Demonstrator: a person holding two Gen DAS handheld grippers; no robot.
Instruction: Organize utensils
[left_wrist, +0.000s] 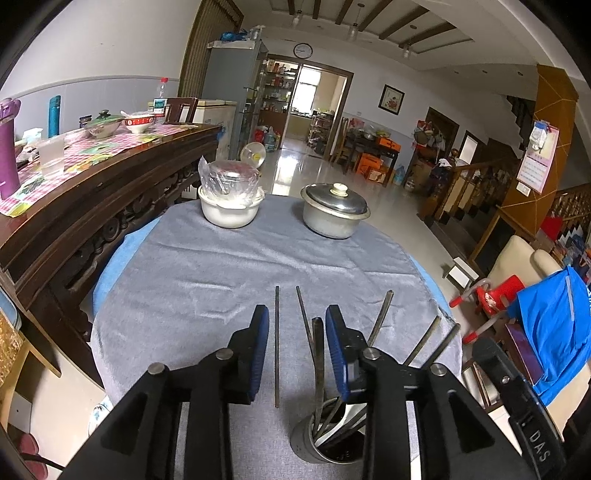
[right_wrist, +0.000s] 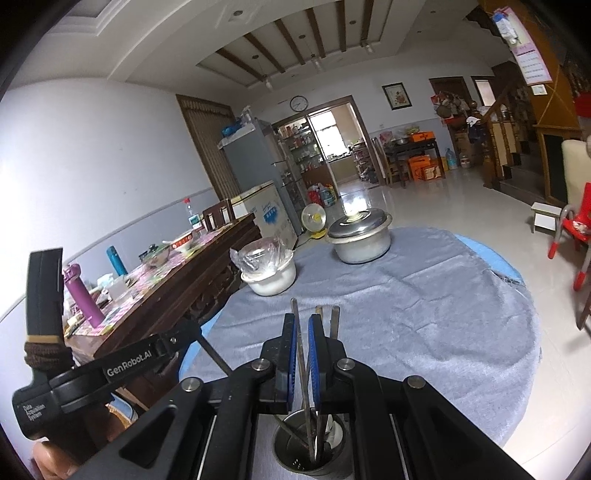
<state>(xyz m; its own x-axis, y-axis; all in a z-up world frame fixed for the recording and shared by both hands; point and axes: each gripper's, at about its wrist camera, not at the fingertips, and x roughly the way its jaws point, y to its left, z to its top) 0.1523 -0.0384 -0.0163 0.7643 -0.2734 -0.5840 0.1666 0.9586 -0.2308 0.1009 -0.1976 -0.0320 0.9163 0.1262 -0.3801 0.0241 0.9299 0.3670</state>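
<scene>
A round table draped in a grey-blue plush cloth (left_wrist: 236, 266) carries a cylindrical stainless-steel utensil holder (left_wrist: 317, 443) at its near edge. Several thin, dark metal chopsticks (left_wrist: 382, 312) stand in the holder and lean outward, together with a white-handled utensil whose type cannot be told. The left gripper (left_wrist: 297, 321), with black arms and blue-padded fingers (left_wrist: 260, 339), has its jaws apart; one loose dark chopstick (left_wrist: 277, 347) lies flat on the cloth between them, untouched by either pad. The right gripper (right_wrist: 303, 332) is clenched on a single upright metal chopstick (right_wrist: 297, 328), whose lower end reaches down into the holder (right_wrist: 295, 456) directly beneath. At the far side of the table stand a white ceramic pot topped with a plastic-wrapped glass jar (left_wrist: 229, 201) and, well apart to its right, a lidded aluminium pot (left_wrist: 334, 210). A dark carved wooden sideboard (left_wrist: 92, 206) bearing bowls and bottles runs along the left.
</scene>
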